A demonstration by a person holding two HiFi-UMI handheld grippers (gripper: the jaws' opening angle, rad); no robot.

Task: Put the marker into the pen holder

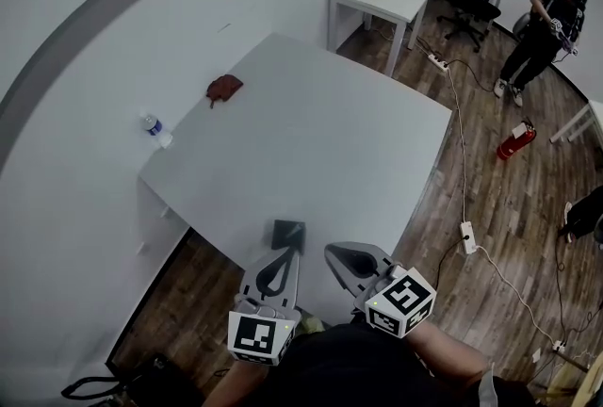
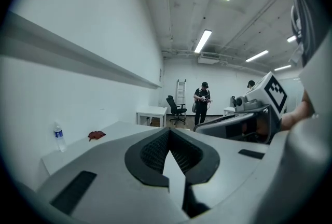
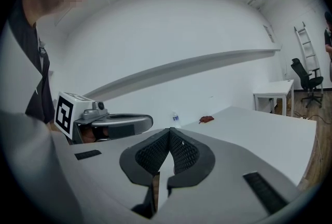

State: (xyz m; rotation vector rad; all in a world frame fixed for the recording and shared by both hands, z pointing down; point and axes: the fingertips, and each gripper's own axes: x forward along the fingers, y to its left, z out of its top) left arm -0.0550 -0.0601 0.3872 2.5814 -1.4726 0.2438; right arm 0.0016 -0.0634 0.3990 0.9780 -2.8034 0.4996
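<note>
My left gripper (image 1: pixel 285 254) and right gripper (image 1: pixel 335 256) hover at the table's (image 1: pixel 330 141) near edge; a red cloth (image 1: pixel 224 88) lies near its far-left edge.

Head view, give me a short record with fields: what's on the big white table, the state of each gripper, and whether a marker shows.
Table: large white rectangular table
Far left of it: crumpled red-brown cloth; clear plastic water bottle
Near edge: small dark square object, maybe the pen holder
Left gripper: fingers shut, nothing between them
Right gripper: fingers shut, nothing between them
Marker: none visible
Floor: red fire extinguisher
</note>
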